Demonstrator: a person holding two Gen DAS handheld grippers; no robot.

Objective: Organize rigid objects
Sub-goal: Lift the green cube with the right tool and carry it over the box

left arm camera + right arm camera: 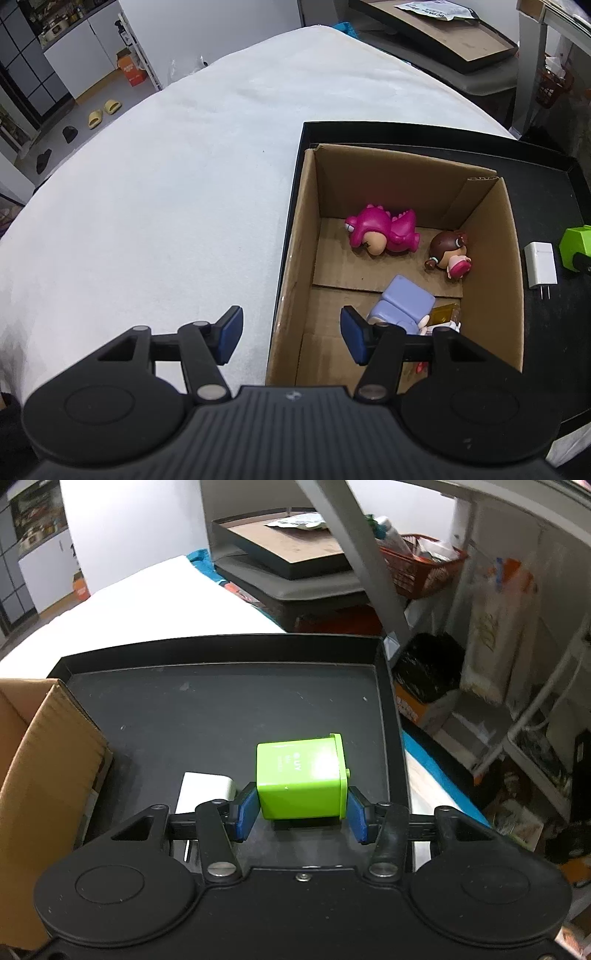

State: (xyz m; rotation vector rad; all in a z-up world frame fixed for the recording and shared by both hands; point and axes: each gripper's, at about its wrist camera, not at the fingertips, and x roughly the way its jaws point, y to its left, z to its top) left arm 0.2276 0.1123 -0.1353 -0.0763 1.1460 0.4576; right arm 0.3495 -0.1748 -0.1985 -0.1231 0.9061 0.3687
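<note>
While three toys already lie inside the cardboard box (406, 229), two loose things remain outside it, so the sorting looks partly done.

Left wrist view, from left to right: a white-covered counter (166, 184) fills the nine o'clock side. The left tool (291, 334) hangs released, its blue pads spread wide and holding nothing, over the box's left wall. On the box floor, a pink dinosaur figure (384, 230) lies at twelve o'clock, a brown-haired doll (450, 256) at two o'clock, and a lilac block figure (404, 302) nearest the tool. The box stands in a black tray (554, 314). At three o'clock on the tray lies a white charger plug (540, 264), with a green box at the frame's edge.

Right wrist view: the box's wall shows at nine o'clock, the charger just left of centre. The right tool (301, 814) brackets the green box (301, 775), pads at or near its sides; whether they are clamping it I cannot tell. Nothing blocks the way to the box. Cluttered shelves stand at three o'clock.
</note>
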